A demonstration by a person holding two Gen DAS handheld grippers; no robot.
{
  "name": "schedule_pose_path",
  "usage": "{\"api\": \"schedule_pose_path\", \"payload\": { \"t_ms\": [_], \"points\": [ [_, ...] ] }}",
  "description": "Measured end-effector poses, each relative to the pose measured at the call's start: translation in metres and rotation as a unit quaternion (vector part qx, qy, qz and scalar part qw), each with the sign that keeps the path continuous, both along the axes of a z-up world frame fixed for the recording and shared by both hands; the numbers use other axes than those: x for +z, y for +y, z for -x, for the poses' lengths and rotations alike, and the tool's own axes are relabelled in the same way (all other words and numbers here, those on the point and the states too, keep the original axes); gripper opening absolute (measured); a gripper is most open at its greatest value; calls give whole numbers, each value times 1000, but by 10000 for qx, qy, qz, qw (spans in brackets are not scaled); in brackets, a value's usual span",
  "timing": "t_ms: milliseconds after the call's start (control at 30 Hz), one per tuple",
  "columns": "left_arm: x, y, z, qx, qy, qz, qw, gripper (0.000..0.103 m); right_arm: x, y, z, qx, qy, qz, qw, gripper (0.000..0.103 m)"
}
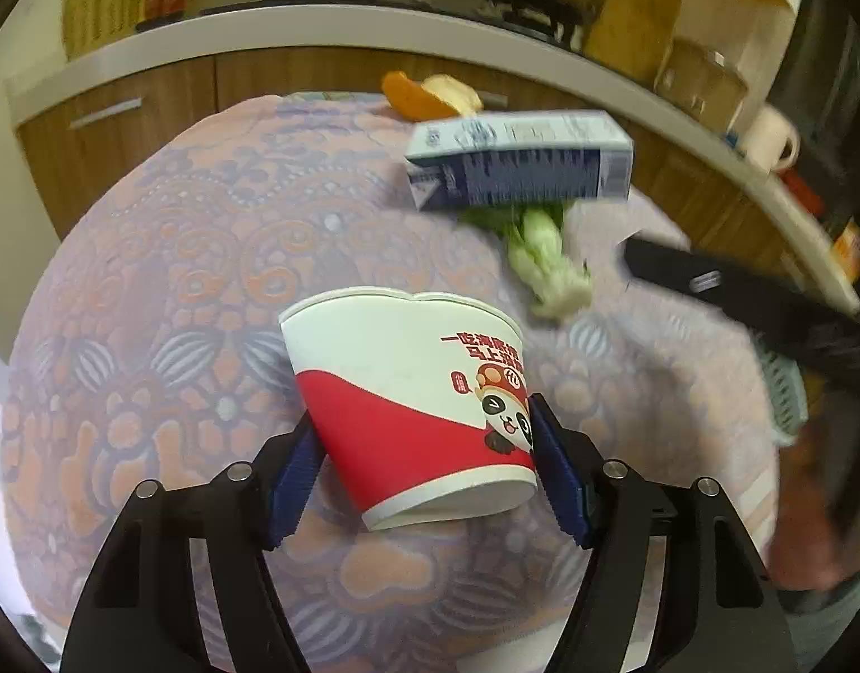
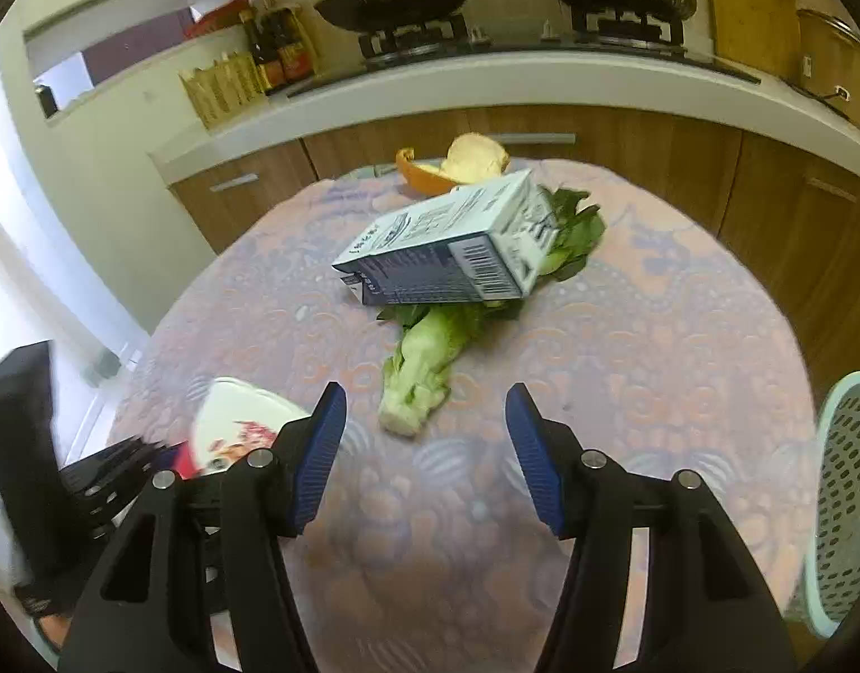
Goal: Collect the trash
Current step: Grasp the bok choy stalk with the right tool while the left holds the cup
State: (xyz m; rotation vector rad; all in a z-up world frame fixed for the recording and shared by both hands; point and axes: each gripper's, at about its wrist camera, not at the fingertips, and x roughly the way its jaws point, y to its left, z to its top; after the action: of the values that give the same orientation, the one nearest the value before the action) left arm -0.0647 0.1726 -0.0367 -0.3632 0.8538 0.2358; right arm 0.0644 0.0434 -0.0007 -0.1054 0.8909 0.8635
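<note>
- The paper cup (image 1: pixel 413 404), red and white with a panda print, sits between the blue pads of the left hand-held gripper (image 1: pixel 424 468), which is clamped on its lower half; the cup tilts with its mouth pointing away from the gripper.
- Judged step: the cup is picked up and ready to be carried to the bin.
- The right hand-held gripper (image 2: pixel 424 448) has its jaws apart and holds nothing.
- Straight ahead of it on the tabletop (image 2: pixel 654 347) lies a bok choy (image 2: pixel 424 370), stem end nearest.
- Beyond that a milk carton (image 2: pixel 446 247) lies on its side over the leaves, with orange peel (image 2: pixel 424 174) farther off.
- A pale perforated basket (image 2: pixel 845 499) stands to the right gripper's right, at the tabletop's edge.
- Next move probably calls for swinging the cup over to that basket and opening; the right could close on the bok choy stem.
</note>
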Motion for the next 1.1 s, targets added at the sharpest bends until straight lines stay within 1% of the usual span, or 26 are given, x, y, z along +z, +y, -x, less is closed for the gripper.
{"api": "schedule_pose_path", "payload": {
  "t_ms": [67,133,167,200,233,267,367,433,500,567,633,833,967,1100],
  "points": [
    [5,7,8,89,-167,39,9998,55,-9,11,-4,-26,138,6,9999,56],
    [9,18,14,309,-276,-7,9991,53,-19,20,-9,-51,423,-33,9991,56],
    [9,23,16,400,-353,52,9986,53,-26,24,-16,-119,718,-112,9973,56],
    [9,26,18,433,-421,136,9981,53,-31,28,-21,-196,907,-154,9956,56],
    [8,29,19,454,-444,207,9978,53,-34,30,-23,-246,974,-162,9948,56],
    [7,31,19,464,-438,228,9977,52,-36,33,-25,-300,958,-147,9948,56],
    [4,32,19,461,-478,272,9974,52,-37,40,-20,-340,716,-36,9968,55],
    [5,32,20,482,-549,298,9969,52,-37,43,-15,-387,452,149,9981,48],
    [6,36,20,521,-594,331,9963,52,-37,44,-11,-450,252,335,9981,28],
    [8,37,22,527,-642,368,9959,52,-37,42,-11,-443,222,336,9982,26],
    [8,35,21,471,-595,379,9964,52,-36,37,-9,-402,252,320,9984,26],
    [14,34,18,355,-695,383,9962,52,-30,7,4,-123,670,28,9977,25],
    [23,30,19,290,-814,411,9954,52,-10,-9,16,96,630,-200,9978,25],
    [33,25,22,259,-921,316,9949,52,17,-15,26,285,383,-345,9983,25]
  ]
}}
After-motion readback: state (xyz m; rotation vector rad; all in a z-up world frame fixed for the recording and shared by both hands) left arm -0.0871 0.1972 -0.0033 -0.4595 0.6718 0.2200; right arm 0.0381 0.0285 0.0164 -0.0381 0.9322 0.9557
